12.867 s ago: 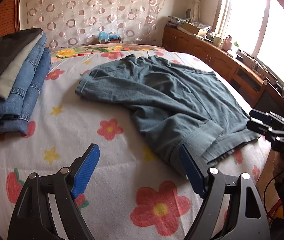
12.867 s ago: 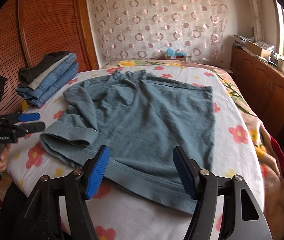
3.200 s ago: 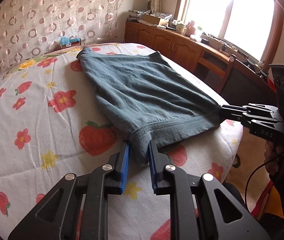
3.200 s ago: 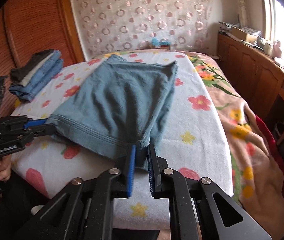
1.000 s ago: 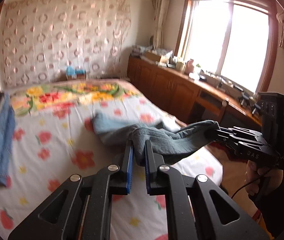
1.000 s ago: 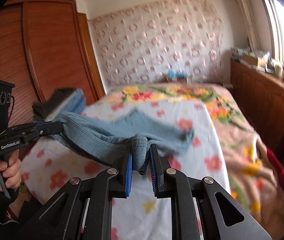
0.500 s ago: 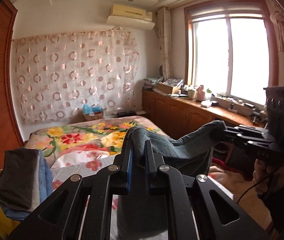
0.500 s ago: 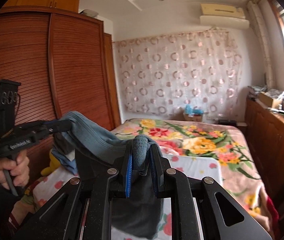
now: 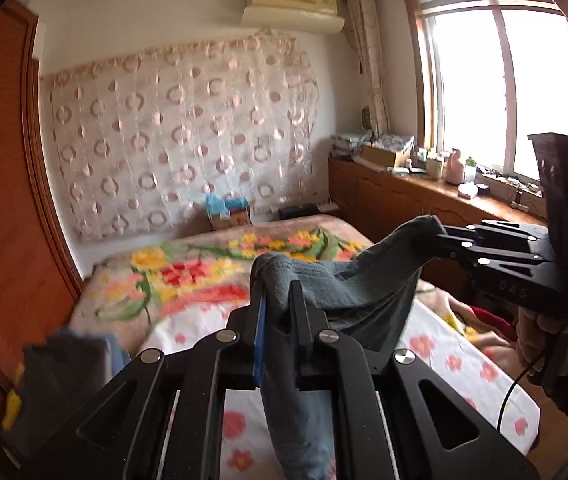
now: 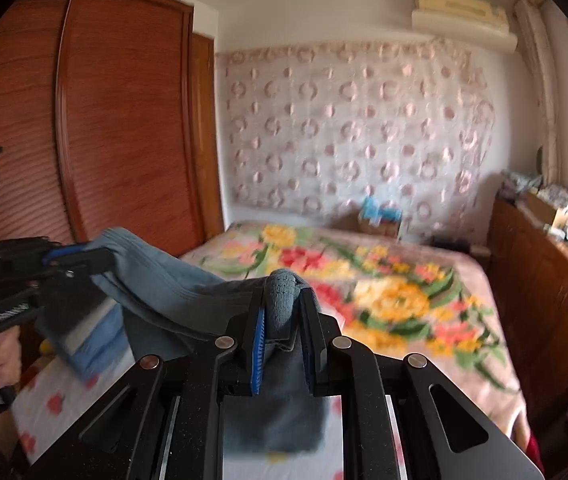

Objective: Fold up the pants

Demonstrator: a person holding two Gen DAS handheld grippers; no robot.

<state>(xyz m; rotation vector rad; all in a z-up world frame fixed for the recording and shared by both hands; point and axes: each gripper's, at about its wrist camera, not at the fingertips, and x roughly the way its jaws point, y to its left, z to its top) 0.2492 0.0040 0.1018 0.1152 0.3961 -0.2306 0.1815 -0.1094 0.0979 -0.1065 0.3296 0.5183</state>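
Left tongs (image 9: 276,300) and right tongs (image 10: 282,312) each pinch blue-grey pants (image 9: 364,284). Window (image 9: 504,92) only in left view; wardrobe (image 10: 116,120) only in right. "DAS" legible on right tool.

Daylight pours in from the window (image 9: 504,92), which is blown out to plain white with glare along its frame. The room is evenly bright, with soft shadows. Both fisheye views bend straight lines strongly and darken to black at the corners. Motion blur smears the bed (image 10: 384,280), the patterned curtain (image 10: 344,128) and the stack of clothes (image 9: 64,376); the near black gripper frames stay sharper.
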